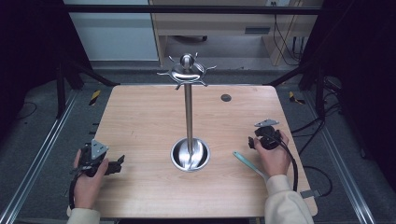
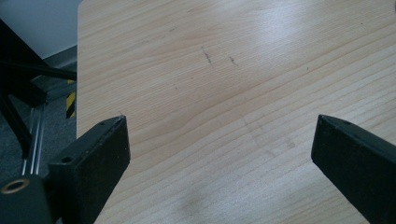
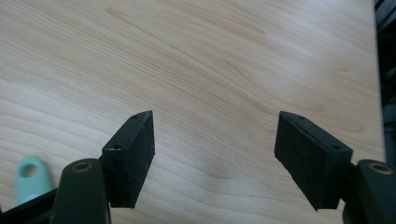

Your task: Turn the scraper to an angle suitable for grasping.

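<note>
Two sleeved forearms enter at the near edge of the worktop (image 1: 140, 116), one hand on each claw. Near the right hand lies one pale green utensil handle (image 1: 250, 163), flat on the wood, just beside the right wrist; its holed end also peeks in at the lower left of the right gripper view (image 3: 30, 179). One steel stand (image 1: 188, 116) rises upright from a round dish base (image 1: 190, 155) at the middle of the worktop, its hooked crown near the far edge. One small dark disc (image 1: 226, 97) sits toward the far right. Bare wood lies wide on both sides of the stand. Left claw (image 2: 219, 144), at the near left edge, gapes wide, released, holding nothing. Right claw (image 3: 215, 144), near the right edge, is likewise spread, gripping nothing.
</note>
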`<state>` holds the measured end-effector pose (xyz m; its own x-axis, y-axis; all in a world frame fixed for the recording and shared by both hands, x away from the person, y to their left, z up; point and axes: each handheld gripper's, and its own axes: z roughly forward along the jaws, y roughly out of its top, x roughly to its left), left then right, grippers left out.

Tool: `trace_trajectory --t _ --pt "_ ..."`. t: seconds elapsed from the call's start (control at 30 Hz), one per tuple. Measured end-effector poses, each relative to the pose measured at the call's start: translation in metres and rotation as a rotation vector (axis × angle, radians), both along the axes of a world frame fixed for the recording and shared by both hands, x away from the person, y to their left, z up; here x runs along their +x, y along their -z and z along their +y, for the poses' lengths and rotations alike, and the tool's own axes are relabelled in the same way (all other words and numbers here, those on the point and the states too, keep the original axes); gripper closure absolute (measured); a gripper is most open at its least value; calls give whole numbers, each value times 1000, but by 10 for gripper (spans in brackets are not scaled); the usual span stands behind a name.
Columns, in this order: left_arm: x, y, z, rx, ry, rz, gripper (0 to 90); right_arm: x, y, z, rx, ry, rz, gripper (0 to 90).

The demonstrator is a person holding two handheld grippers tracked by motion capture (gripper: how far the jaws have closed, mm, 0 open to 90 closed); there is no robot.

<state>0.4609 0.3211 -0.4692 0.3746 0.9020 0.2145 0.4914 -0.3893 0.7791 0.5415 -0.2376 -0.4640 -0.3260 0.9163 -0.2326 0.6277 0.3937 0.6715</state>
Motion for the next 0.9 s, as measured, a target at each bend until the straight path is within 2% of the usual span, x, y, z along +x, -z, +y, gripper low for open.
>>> trace_trajectory --t 0.1,0.13,0.2,0.23,0.27,0.3,0.4,0.5,0.53,0.6,0.63,0.7,0.9 --pt "0 0 0 0 0 2 42 -2 1 2 -9 -10 -14 273" --pt "0 0 1 -1 -1 2 42 -3 2 3 -30 -24 -31 272" --pt "0 -1 1 -4 -3 2 43 -4 2 4 -40 -29 -33 283" --pt "-1 0 2 -13 -3 4 43 -6 3 5 -65 -39 -60 323" --pt "-1 0 2 -13 -3 4 43 -6 3 5 -65 -39 -60 323" --pt "-1 0 2 -18 -2 5 44 -8 3 5 -59 -64 -66 351" --pt "-1 0 2 -17 0 1 44 -8 4 7 -53 -74 -43 354" --pt "0 0 1 -14 1 3 43 -7 3 9 -21 -56 -10 324" --pt "0 0 1 -12 1 2 43 -6 3 9 -22 -51 1 354" --pt "0 0 1 -12 2 2 44 -6 4 10 -25 -55 11 469" --pt "0 0 1 -9 3 4 43 -6 4 11 -12 -54 23 475" --pt "0 0 1 -8 2 2 44 -6 4 11 9 -61 42 566" --pt "1 0 1 -5 1 3 45 -7 5 16 25 -110 73 756"
